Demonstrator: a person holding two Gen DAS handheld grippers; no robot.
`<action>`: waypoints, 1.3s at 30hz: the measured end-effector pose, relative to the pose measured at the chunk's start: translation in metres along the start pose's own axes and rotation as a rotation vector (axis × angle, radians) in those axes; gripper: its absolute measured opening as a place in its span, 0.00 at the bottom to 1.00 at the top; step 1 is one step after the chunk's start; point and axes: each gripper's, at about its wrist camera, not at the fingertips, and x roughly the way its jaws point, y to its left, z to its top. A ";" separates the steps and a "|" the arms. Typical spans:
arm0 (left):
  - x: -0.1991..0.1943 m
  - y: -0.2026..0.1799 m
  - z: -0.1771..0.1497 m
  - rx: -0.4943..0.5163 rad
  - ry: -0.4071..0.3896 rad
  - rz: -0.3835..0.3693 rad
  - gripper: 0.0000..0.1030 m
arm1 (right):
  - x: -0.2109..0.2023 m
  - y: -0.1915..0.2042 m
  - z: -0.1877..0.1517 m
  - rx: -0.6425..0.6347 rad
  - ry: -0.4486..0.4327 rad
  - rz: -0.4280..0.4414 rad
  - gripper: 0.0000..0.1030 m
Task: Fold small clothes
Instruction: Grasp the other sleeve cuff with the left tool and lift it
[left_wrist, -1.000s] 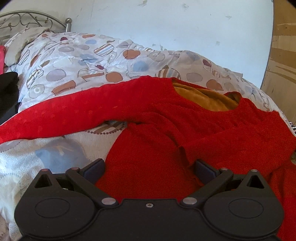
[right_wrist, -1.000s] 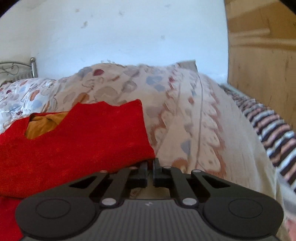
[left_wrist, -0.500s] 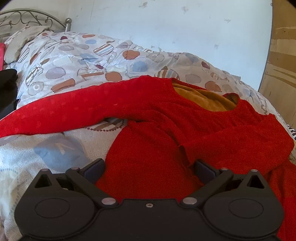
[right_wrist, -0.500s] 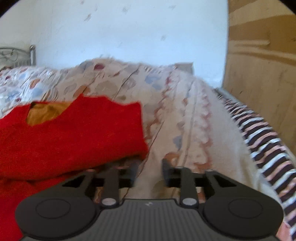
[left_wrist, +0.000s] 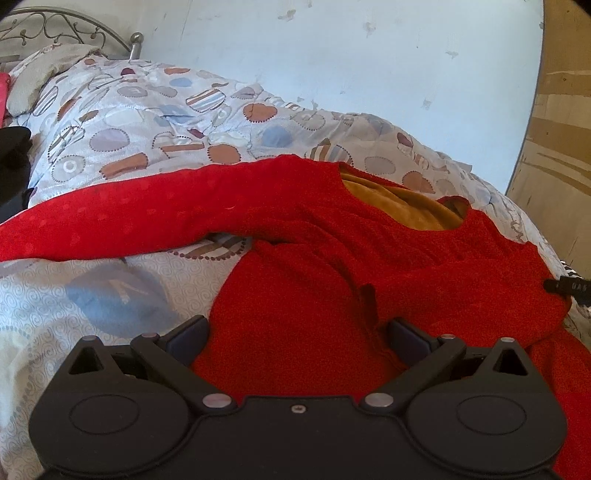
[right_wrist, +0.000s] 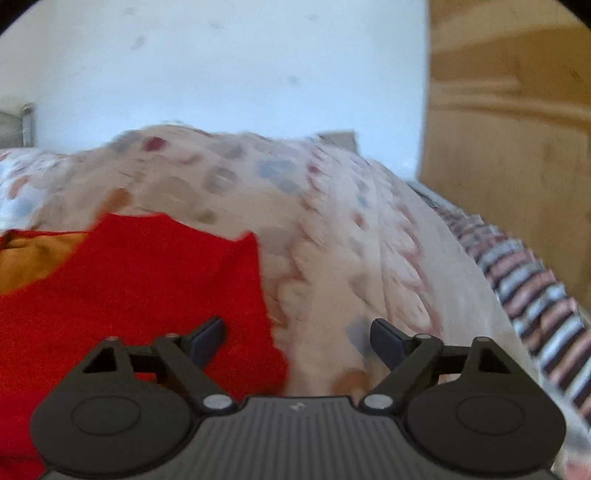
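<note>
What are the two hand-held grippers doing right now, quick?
Left hand-held gripper: open wide over the red sweater, gripping nothing.
Right hand-held gripper: jaws opening, nothing pinched; the sweater's edge lies below.

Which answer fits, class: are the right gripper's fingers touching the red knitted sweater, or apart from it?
Cannot tell. In the blurred right wrist view, the right gripper is opening over the red knitted sweater's edge, its fingers pinching nothing, but contact underneath stays hidden.

text: none legible | right edge, left wrist view: black tab (left_wrist: 569, 286), marks too small to read
</note>
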 end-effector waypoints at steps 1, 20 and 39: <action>0.000 0.000 0.000 0.001 -0.001 0.000 1.00 | 0.001 -0.001 -0.002 0.002 -0.003 0.001 0.89; -0.096 0.090 0.019 -0.085 -0.021 0.104 0.99 | -0.146 0.038 -0.010 -0.098 -0.008 0.286 1.00; -0.122 0.295 0.018 -0.554 -0.039 0.280 0.92 | -0.257 0.163 -0.110 -0.271 -0.158 0.348 1.00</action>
